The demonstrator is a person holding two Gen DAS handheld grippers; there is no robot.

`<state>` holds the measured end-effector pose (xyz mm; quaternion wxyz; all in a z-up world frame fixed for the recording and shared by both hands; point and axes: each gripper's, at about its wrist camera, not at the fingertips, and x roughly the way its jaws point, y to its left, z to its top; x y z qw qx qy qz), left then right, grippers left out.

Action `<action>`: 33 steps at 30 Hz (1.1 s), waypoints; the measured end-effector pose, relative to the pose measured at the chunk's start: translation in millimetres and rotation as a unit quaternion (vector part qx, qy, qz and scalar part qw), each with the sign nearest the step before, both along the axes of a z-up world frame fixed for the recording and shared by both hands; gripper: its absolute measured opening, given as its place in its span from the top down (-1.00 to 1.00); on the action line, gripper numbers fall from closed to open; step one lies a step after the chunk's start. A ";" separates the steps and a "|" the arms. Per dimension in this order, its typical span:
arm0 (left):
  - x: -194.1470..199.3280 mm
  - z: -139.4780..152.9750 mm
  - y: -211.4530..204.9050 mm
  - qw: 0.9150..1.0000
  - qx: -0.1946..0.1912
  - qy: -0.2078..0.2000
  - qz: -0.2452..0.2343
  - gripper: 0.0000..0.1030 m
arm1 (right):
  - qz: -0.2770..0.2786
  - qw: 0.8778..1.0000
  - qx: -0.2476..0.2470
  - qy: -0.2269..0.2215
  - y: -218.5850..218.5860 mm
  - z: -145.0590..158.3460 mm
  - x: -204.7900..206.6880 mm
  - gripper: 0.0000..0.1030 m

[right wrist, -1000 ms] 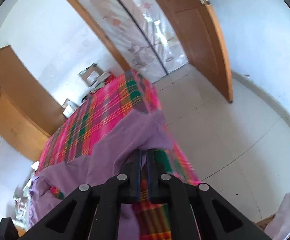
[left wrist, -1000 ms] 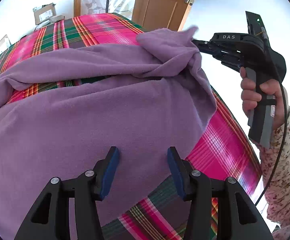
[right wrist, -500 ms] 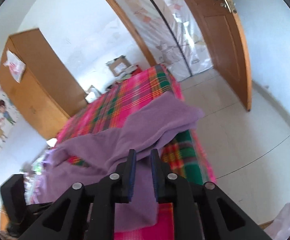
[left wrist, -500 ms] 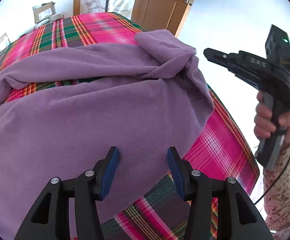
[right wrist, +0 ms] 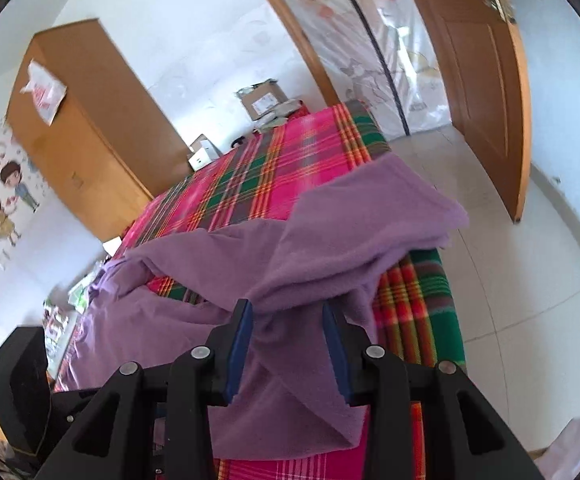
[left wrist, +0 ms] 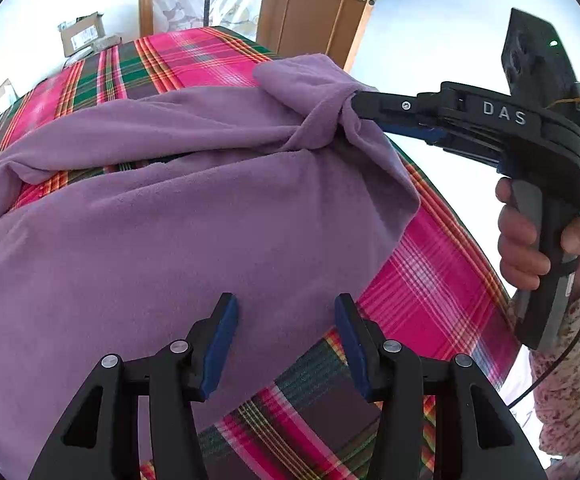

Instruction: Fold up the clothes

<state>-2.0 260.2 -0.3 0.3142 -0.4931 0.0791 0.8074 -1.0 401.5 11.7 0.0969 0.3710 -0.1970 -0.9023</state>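
Two claws are at work over one purple garment (left wrist: 178,216). The right gripper (right wrist: 288,314) has just been spreading its jaws; in its own view the blue pads stand apart with a bunched fold of the purple cloth between them, and I cannot tell whether the pads still press on it. In the left wrist view that same gripper comes in from three o'clock, its tips at the gathered corner of the garment near one o'clock, carried by a hand (left wrist: 530,240) in a flowered sleeve (left wrist: 570,380).

The left gripper (left wrist: 282,308) hangs at six o'clock with its jaws wide apart and nothing pinched, its pads over the near hem of the garment.

The garment lies spread across a bed under a pink-and-green plaid cover (left wrist: 430,280); one flap is thrown over towards twelve o'clock, leaving a strip of plaid bare at nine o'clock.

Beyond the bed, a wooden door (right wrist: 482,80) stands at one o'clock in the right wrist view, a wooden wardrobe (right wrist: 82,140) at ten o'clock, and cardboard boxes (right wrist: 262,100) near twelve.
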 end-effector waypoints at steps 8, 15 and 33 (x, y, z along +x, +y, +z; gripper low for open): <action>-4.6 -2.2 5.9 1.000 -0.002 0.002 0.003 -0.01 | -0.020 0.998 0.052 -0.011 -10.8 -5.2 -7.9 0.61; -2.0 -4.1 12.4 1.000 -0.018 0.013 -0.001 -0.02 | -0.031 0.999 0.017 0.003 6.2 -2.3 6.0 0.89; 9.8 -6.1 24.9 0.995 -0.074 0.058 -0.017 -0.02 | -0.142 0.987 -0.064 0.034 64.8 3.4 40.3 0.95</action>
